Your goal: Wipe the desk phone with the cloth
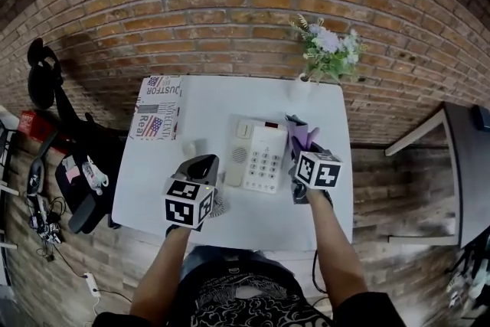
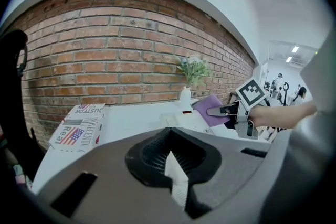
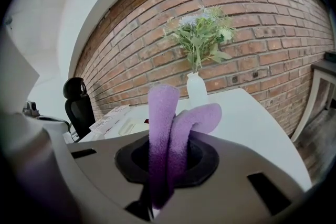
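Note:
The white desk phone (image 1: 260,157) lies mid-table with its handset (image 1: 240,153) on the cradle at its left side. My right gripper (image 1: 302,153) hovers at the phone's right edge, shut on a purple cloth (image 1: 301,135). In the right gripper view the cloth (image 3: 168,134) stands up in folds out of the jaws of that gripper (image 3: 157,186). My left gripper (image 1: 200,165) sits just left of the phone near the front edge, jaws together with nothing held. The left gripper view looks over its jaws (image 2: 176,176) to the phone (image 2: 184,120) and the cloth (image 2: 212,110).
A white vase of flowers (image 1: 325,50) stands at the table's (image 1: 207,99) back right corner. A printed box (image 1: 157,107) lies at the back left, a small white object (image 1: 187,149) near it. A black office chair (image 1: 84,165) is left of the table; brick wall behind.

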A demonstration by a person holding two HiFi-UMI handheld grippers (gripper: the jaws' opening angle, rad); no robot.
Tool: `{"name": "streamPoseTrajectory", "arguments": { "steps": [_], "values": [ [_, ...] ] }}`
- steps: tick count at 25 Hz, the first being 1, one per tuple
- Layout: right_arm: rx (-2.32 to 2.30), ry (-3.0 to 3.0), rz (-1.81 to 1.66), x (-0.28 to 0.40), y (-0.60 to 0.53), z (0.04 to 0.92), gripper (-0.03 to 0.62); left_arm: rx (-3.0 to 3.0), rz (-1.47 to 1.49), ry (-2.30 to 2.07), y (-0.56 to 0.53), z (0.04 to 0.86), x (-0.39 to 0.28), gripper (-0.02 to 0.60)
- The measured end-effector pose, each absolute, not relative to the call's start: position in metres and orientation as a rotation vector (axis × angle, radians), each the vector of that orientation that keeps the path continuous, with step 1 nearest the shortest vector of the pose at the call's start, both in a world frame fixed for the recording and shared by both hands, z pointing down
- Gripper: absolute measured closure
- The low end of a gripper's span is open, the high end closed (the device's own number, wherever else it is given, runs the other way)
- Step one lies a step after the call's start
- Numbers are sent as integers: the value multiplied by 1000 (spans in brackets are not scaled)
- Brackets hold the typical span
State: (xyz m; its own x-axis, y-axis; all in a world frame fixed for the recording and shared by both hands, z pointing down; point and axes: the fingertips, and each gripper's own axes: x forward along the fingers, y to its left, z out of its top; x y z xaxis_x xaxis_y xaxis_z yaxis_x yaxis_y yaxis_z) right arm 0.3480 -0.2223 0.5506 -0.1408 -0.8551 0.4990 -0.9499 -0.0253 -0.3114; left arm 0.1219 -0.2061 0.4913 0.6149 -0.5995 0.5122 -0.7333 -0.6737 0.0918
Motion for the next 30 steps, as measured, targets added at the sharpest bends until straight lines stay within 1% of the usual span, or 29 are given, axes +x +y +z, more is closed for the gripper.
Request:
{"name": "streamPoseTrajectory", "arguments": {
  "steps": [15, 30],
  "values": [
    [1951, -2019, 929, 322, -197, 562, 546, 2559, 634, -1006, -207, 499, 100, 575],
    [1974, -1954, 987, 293, -149, 572, 546, 2624, 609, -861, -199, 497, 96, 575]
  ]
}}
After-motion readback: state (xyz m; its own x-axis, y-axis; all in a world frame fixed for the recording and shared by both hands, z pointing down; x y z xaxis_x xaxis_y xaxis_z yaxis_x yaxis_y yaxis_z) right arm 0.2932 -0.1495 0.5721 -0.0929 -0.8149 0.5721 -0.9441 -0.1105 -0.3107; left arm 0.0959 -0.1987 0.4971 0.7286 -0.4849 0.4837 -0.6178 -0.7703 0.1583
